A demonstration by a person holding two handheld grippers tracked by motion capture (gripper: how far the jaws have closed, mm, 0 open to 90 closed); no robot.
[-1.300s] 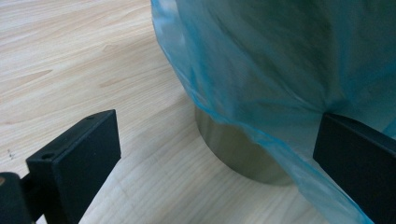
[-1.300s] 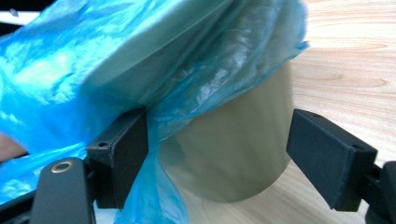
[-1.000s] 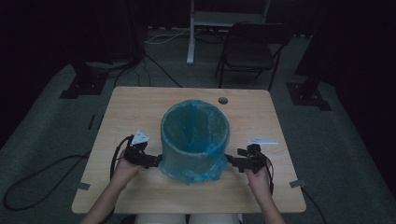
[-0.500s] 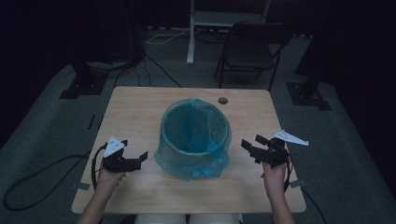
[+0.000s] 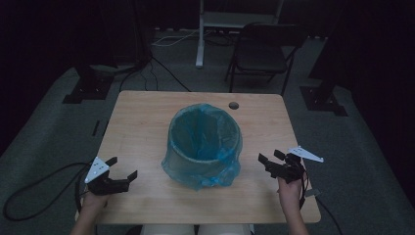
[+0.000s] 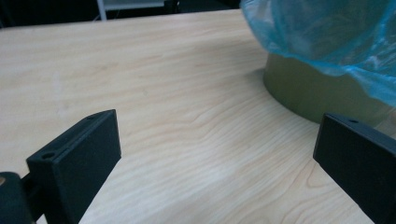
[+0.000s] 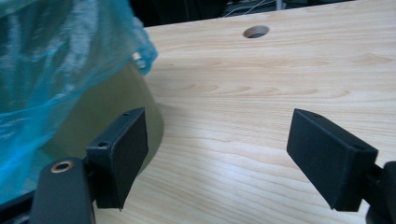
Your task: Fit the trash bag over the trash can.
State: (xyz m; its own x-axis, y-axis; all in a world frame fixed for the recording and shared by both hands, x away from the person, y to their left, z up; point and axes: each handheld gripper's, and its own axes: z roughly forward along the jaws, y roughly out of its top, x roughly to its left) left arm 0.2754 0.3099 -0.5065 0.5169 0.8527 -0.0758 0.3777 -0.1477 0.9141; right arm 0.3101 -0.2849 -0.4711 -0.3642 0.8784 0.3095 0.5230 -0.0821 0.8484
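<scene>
A person's left gripper [image 5: 121,174] rests near the front-left corner of the pale wooden surface [image 5: 142,122], fingers apart and holding nothing. At the centre stands a round olive-walled bin [image 5: 205,142], its translucent blue plastic liner [image 5: 199,174] folded over the rim and hanging crumpled down the sides. Near the front-right edge, the right gripper [image 5: 270,159] is likewise spread and free. The bagging looks finished; any next move would call for tidying the loose skirt.

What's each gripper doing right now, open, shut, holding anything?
Left gripper: open, holding nothing, beside the bin.
Right gripper: open, holding nothing, on the bin's other side.
</scene>
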